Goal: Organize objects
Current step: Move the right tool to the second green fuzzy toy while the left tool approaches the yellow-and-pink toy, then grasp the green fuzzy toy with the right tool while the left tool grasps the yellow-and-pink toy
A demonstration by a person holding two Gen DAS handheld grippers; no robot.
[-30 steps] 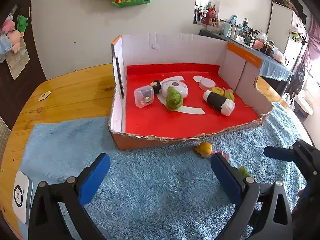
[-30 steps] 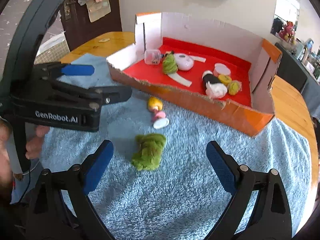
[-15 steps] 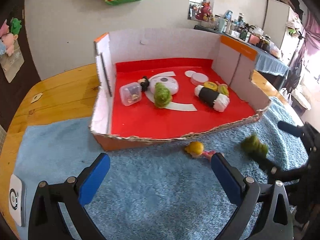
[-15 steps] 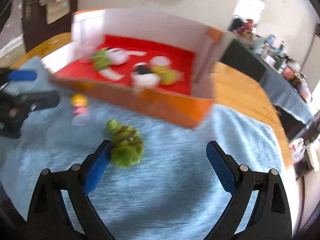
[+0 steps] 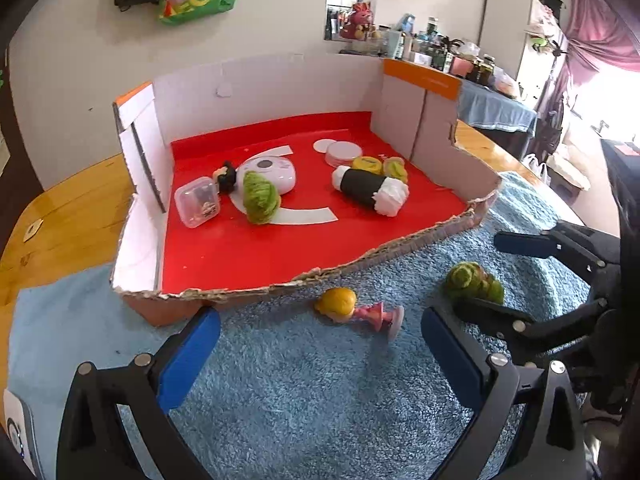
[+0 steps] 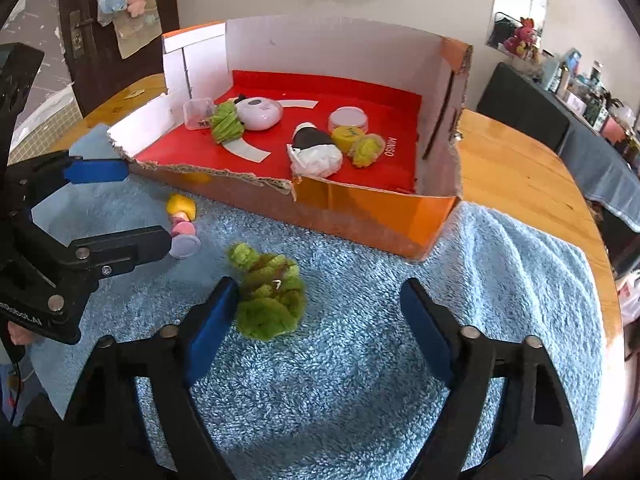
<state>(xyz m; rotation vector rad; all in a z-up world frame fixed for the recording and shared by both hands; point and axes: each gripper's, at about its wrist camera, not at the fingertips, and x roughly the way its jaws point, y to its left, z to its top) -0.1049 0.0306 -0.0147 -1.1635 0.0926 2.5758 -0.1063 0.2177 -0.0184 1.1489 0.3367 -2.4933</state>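
The green plush toy lies on the blue towel just before the cardboard box, between the right claw pads; its jaws are closing, the left pad beside it, the other clear. The left claw hangs apart near the small doll at the box's front edge.

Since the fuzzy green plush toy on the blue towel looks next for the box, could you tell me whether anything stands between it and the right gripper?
Nothing visible does. The fuzzy green plush toy lies on the fluffy blue towel, beside the left finger of the right gripper, whose jaws are closing with only a clear gap on the toy's other side.
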